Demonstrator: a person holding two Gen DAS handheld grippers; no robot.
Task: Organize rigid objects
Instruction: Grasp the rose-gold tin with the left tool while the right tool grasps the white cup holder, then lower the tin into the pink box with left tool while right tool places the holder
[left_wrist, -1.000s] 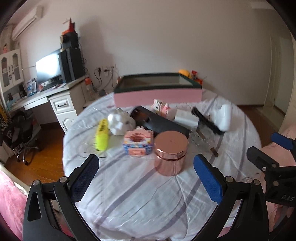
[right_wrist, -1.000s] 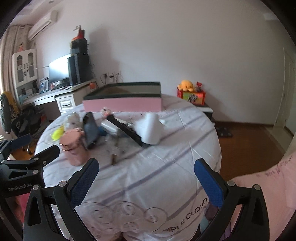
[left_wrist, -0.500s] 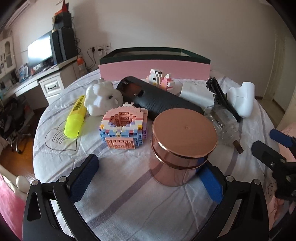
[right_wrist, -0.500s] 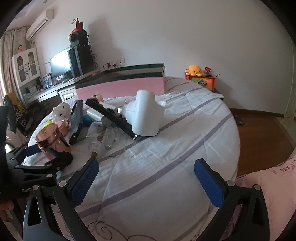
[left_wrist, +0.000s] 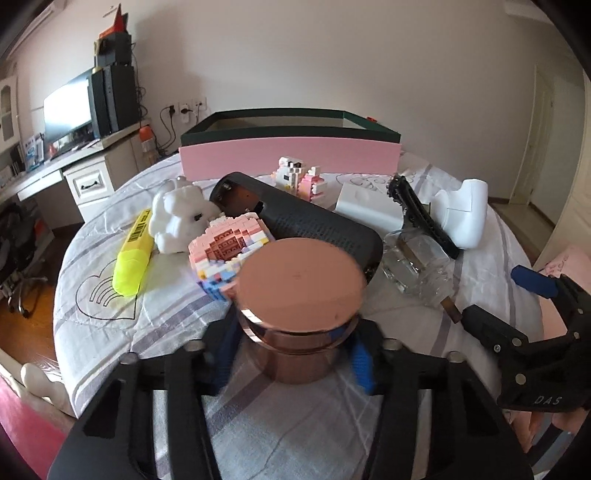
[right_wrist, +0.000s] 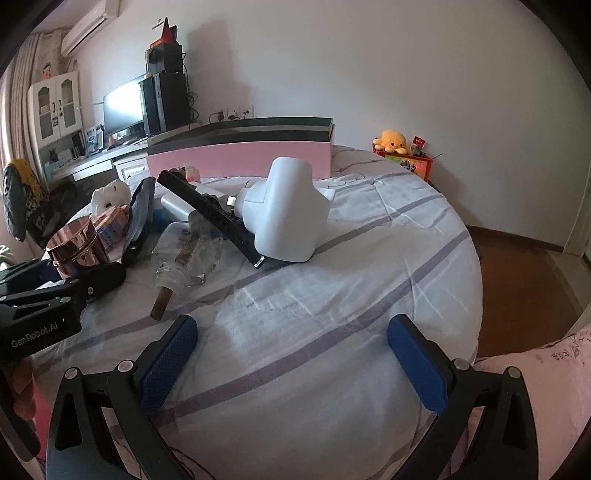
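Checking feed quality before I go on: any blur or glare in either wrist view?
Left wrist view: left gripper pads smeared by motion blur at the copper tin; the rest is sharp. Right wrist view: sharp, right gripper crisp; monitor blown out; fisheye bending.

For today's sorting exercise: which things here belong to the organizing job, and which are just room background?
Job: copper tin in left gripper, pink box, yellow highlighter, block donut, black speaker, glass bottle.
Background: monitor, octopus plush.

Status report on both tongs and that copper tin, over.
Left tongs closed around copper tin, tin on the bed. Right tongs open, empty. Brick-built toy crowds tin's far side.
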